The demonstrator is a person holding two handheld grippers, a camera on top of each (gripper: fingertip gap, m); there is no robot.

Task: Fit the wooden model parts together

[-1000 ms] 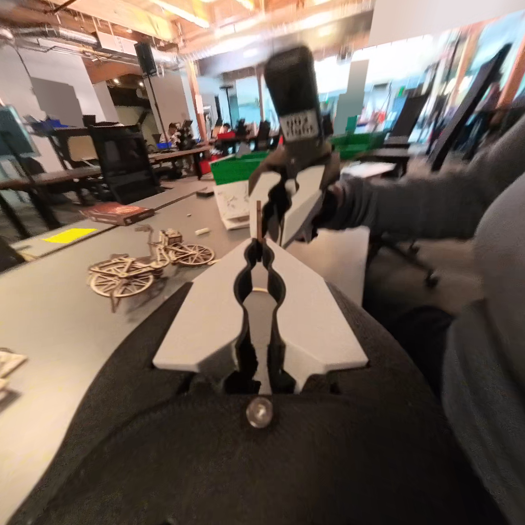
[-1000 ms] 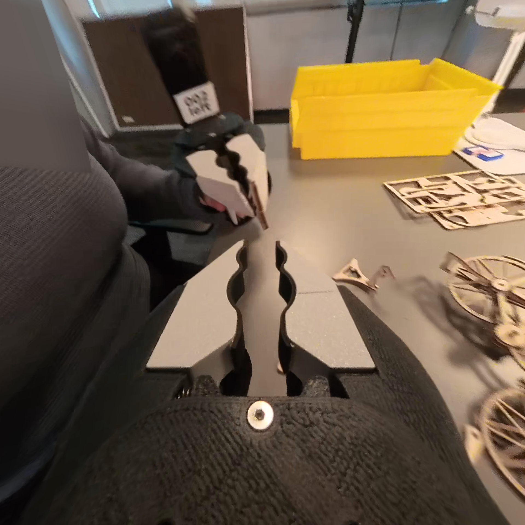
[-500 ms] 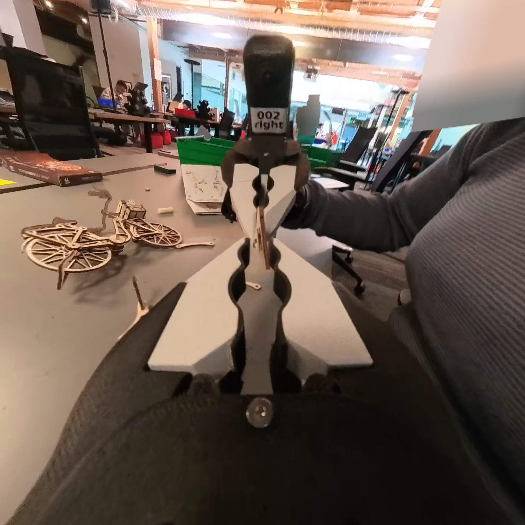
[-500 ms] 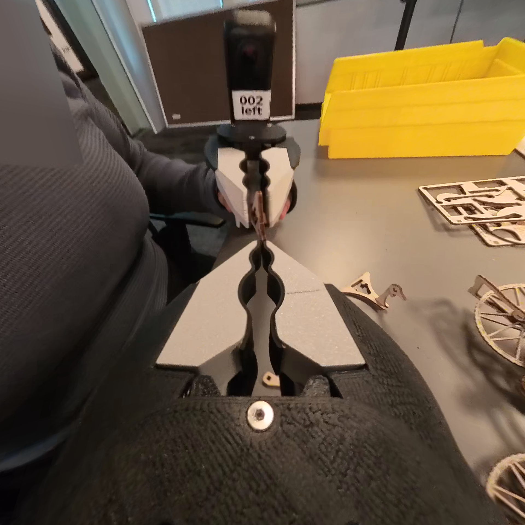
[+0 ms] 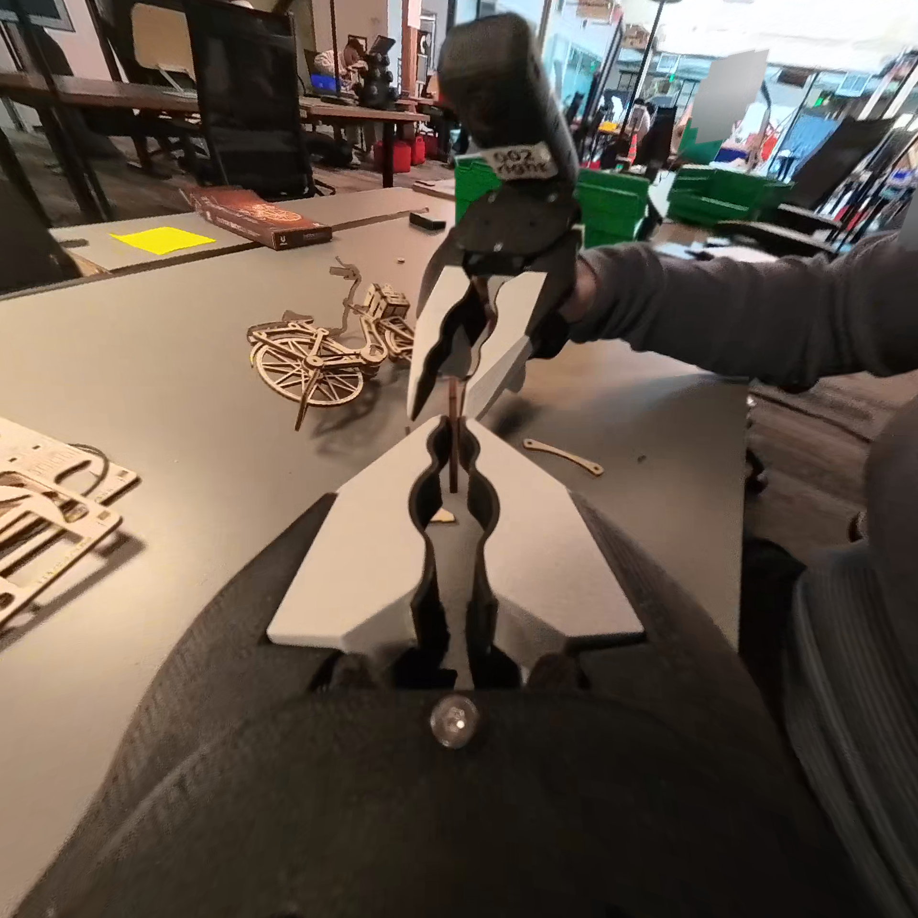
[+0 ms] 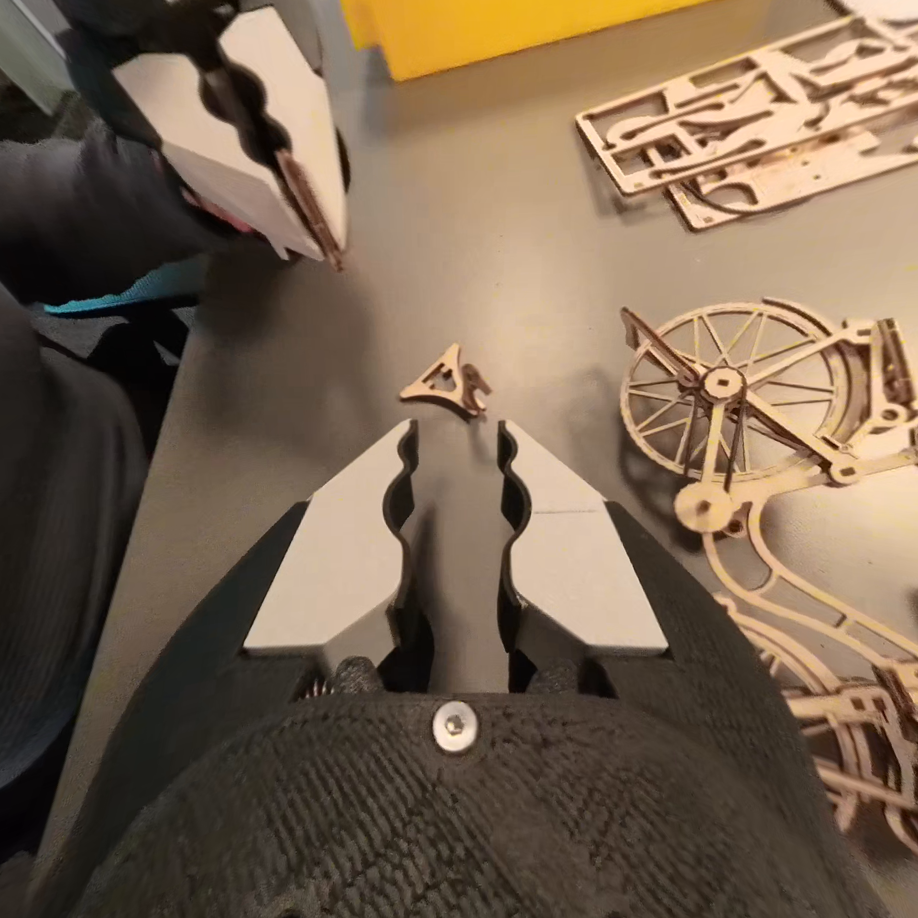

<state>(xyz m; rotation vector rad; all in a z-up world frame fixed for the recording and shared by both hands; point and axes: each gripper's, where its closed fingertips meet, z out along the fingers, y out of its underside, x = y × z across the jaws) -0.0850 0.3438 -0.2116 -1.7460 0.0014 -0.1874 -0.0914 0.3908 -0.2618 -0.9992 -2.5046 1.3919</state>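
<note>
Left wrist view: left tongs clench a thin wooden piece; right tongs gape.

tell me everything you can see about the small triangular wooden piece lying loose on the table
The small triangular wooden piece is a thin, flat, pale part with darker cut edges. It has a triangular body with openings cut through it and a small hooked tab on its right side. It lies flat on the grey table, loose and separate, just beyond the fingertips of the open right hand-held gripper, which does not touch it. The wooden bicycle model sits apart to its right.
</note>
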